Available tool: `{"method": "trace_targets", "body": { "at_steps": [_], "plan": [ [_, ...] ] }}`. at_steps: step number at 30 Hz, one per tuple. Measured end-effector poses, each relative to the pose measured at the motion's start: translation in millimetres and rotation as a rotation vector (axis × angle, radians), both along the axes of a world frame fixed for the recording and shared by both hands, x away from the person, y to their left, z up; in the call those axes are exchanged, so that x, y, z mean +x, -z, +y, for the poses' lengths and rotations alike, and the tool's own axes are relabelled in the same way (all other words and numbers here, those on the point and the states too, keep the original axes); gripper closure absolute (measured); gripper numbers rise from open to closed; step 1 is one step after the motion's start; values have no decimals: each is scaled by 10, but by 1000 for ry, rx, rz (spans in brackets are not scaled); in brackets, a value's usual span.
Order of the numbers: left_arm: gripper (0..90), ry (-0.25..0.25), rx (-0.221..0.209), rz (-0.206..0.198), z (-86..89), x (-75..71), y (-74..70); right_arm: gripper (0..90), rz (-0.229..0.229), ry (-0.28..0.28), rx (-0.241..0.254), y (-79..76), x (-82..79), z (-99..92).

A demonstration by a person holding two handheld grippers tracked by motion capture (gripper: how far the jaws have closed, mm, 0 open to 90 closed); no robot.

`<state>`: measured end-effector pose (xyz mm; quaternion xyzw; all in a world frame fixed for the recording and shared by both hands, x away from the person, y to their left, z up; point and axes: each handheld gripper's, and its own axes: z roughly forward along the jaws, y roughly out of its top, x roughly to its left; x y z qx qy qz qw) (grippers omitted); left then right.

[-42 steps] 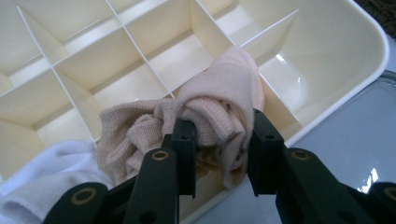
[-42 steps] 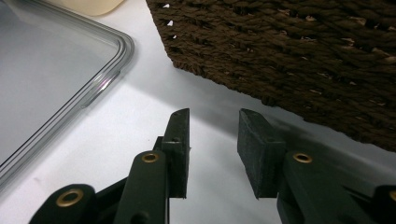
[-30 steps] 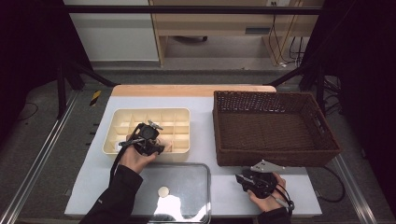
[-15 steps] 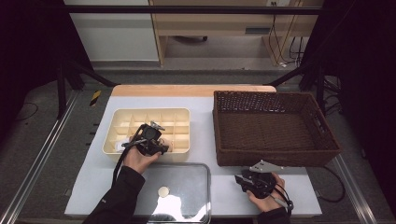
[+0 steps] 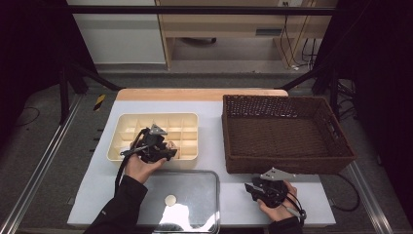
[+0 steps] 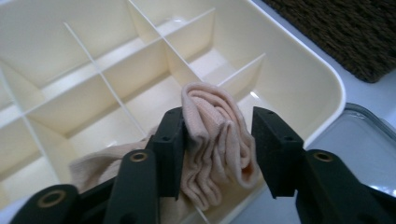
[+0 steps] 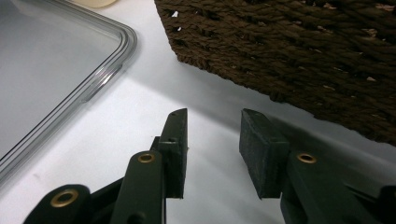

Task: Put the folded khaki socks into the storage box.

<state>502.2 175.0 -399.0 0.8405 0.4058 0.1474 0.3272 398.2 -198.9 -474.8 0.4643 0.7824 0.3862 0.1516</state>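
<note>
A folded beige cloth (image 6: 215, 140) lies in a near compartment of the cream divided tray (image 5: 146, 122), seen close in the left gripper view (image 6: 327, 84). My left gripper (image 6: 218, 114) straddles the cloth. Its jaws have just been opening, and the cloth sits loosely between them, leaning on one pad. From above, that gripper (image 5: 168, 148) hovers over the tray's near right part. My right gripper (image 5: 249, 187) rests low over the white table, just in front of the brown wicker basket (image 5: 287, 131). In its own view the right gripper (image 7: 212, 116) is open with nothing between the jaws.
A clear plastic lid (image 5: 190, 195) lies flat on the table between my two hands, with a small round knob on it. Its corner (image 7: 46, 60) is close to the right gripper, and the basket wall (image 7: 289, 46) rises just beyond the jaws.
The left gripper has shifted slightly over the tray's near row. The right hand has kept still.
</note>
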Motion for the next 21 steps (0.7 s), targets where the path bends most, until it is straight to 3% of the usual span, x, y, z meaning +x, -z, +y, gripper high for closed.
{"method": "trace_targets", "body": {
  "at_steps": [4, 21],
  "plan": [
    [702, 4, -1, -17, -33, 29, 77, 635, -3, 1, 0, -4, -2, -2],
    [704, 39, 83, 25, -109, 115, 238, 643, -7, -11, -12, 0, 3, 16]
  ]
}}
